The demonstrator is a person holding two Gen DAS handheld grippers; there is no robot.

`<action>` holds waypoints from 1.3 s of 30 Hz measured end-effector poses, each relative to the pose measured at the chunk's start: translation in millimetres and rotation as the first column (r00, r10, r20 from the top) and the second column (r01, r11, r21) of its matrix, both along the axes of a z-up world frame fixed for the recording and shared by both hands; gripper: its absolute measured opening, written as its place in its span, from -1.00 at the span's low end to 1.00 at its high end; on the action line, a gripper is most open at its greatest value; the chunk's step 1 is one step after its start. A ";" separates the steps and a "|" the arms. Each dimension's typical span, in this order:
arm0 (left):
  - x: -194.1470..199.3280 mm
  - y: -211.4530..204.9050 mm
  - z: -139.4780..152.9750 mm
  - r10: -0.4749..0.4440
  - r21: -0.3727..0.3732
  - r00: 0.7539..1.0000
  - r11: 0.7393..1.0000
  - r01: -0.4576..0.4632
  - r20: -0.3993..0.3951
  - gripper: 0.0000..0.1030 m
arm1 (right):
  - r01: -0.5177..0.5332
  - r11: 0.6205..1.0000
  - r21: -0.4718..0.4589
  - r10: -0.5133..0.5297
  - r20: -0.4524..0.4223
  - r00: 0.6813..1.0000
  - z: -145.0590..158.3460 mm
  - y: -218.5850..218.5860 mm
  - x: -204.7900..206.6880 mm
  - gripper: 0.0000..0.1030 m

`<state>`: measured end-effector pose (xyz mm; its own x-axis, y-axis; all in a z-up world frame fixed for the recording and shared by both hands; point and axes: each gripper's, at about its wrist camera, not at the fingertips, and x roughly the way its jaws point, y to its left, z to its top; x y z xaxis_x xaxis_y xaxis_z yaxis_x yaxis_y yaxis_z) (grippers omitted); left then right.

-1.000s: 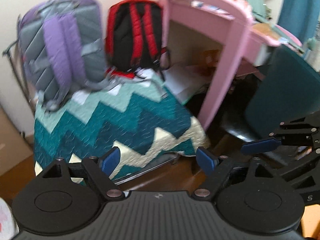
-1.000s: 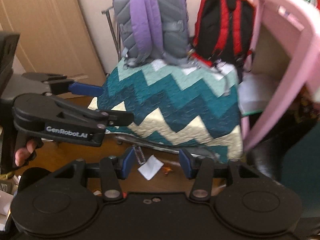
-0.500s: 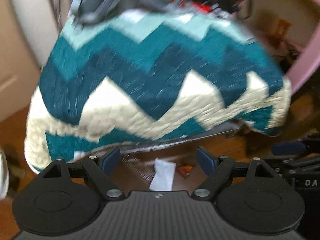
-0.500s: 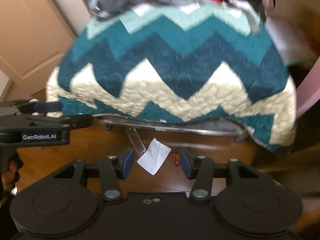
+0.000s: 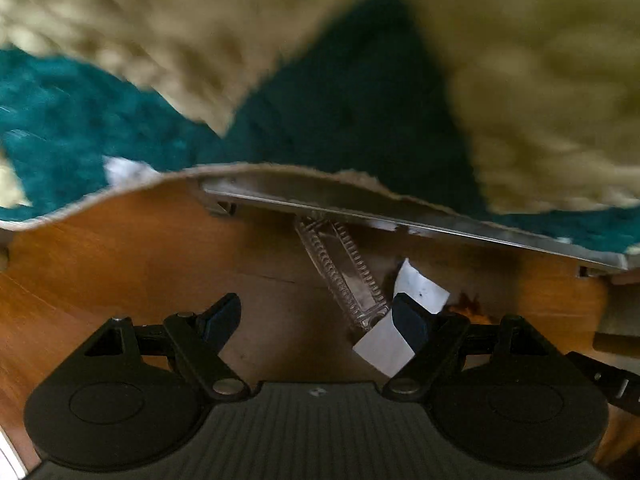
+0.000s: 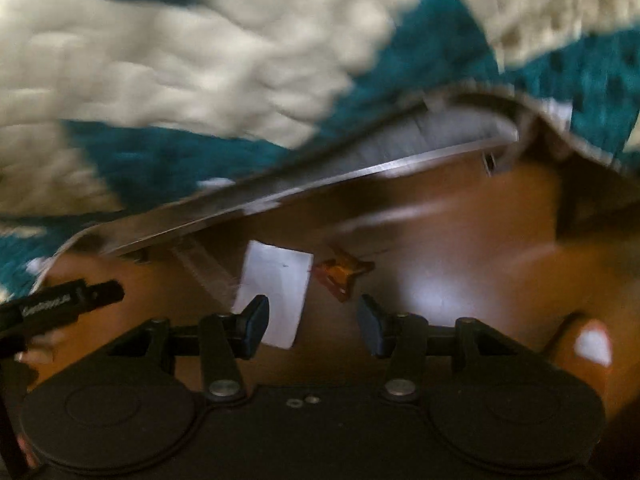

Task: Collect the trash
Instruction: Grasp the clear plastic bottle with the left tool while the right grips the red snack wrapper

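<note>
Step in hand, as I read it: approach for the first pick. Nothing was held.

Left gripper point(image 5: 316, 318) was spread wide and empty, pointed straight down at the floor point(image 5: 140, 264). Paper point(image 5: 420, 294) lay flat on the floor, lower right of centre in the left view, partly behind the right-side fingertip, beside a clear tray point(image 5: 340, 276) that ran up under the metal rail point(image 5: 400, 218) and quilt point(image 5: 352, 92).

Right gripper point(image 6: 312, 320) was also spread and empty, tilted steeply down. In its view the paper point(image 6: 276, 284) sat mid-frame behind the left-side fingertip; an orange wrapper point(image 6: 340, 274) lay just right of it, above the gap.

Next move probably calls for centring one gripper over the paper, lowering to the floor and closing on an edge; thin flat sheet, likely to slip.
</note>
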<state>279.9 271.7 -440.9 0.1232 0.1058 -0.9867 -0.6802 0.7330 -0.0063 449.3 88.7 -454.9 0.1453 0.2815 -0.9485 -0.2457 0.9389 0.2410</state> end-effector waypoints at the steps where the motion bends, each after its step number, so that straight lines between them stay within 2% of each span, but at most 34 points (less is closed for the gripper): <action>1: 2.8 0.5 -7.8 0.006 -0.005 1.000 1.000 -0.006 0.000 0.61 | 0.029 1.000 0.002 -0.029 -0.012 1.000 -9.8 -1.4 3.8 -0.04; 5: 12.5 10.3 -46.4 0.065 -0.047 0.998 0.997 -0.065 -0.017 0.61 | 0.184 0.983 0.017 -0.183 -0.074 0.980 -51.6 -10.7 22.6 -0.05; 9: 19.4 17.0 -79.4 0.111 -0.084 0.993 0.990 -0.113 -0.033 0.61 | 0.271 0.962 0.015 -0.267 -0.131 0.955 -85.4 -9.0 36.0 -0.05; 19: 24.9 28.5 -135.4 0.193 -0.133 0.978 0.970 -0.202 -0.077 0.61 | 0.303 0.952 -0.034 -0.305 -0.156 0.940 -139.4 11.4 48.0 -0.05; 27: 30.0 29.8 -161.5 0.194 -0.173 0.975 0.962 -0.210 -0.105 0.59 | 0.292 0.953 -0.083 -0.301 -0.149 0.942 -165.3 24.8 49.5 -0.08; 29: 28.9 29.8 -166.3 0.200 -0.189 0.974 0.958 -0.217 -0.106 0.47 | 0.286 0.954 -0.091 -0.297 -0.140 0.945 -168.8 26.1 49.8 -0.10; 31: 30.2 30.1 -171.4 0.193 -0.204 0.974 0.955 -0.213 -0.114 0.11 | 0.263 0.959 -0.104 -0.275 -0.133 0.952 -171.9 33.9 51.2 -0.11; 33: 28.5 30.7 -175.5 0.190 -0.214 0.973 0.953 -0.214 -0.129 -0.09 | 0.235 0.966 -0.108 -0.247 -0.122 0.961 -173.4 35.7 51.5 -0.11; 36: 26.4 30.9 -176.6 0.186 -0.227 0.974 0.951 -0.212 -0.133 -0.15 | 0.204 0.972 -0.112 -0.217 -0.112 0.970 -174.5 39.0 47.4 -0.14; 39: 25.6 30.2 -172.5 0.146 -0.220 0.977 0.959 -0.178 -0.154 -0.16 | 0.149 0.977 -0.152 -0.165 -0.098 0.981 -171.3 42.5 44.4 -0.21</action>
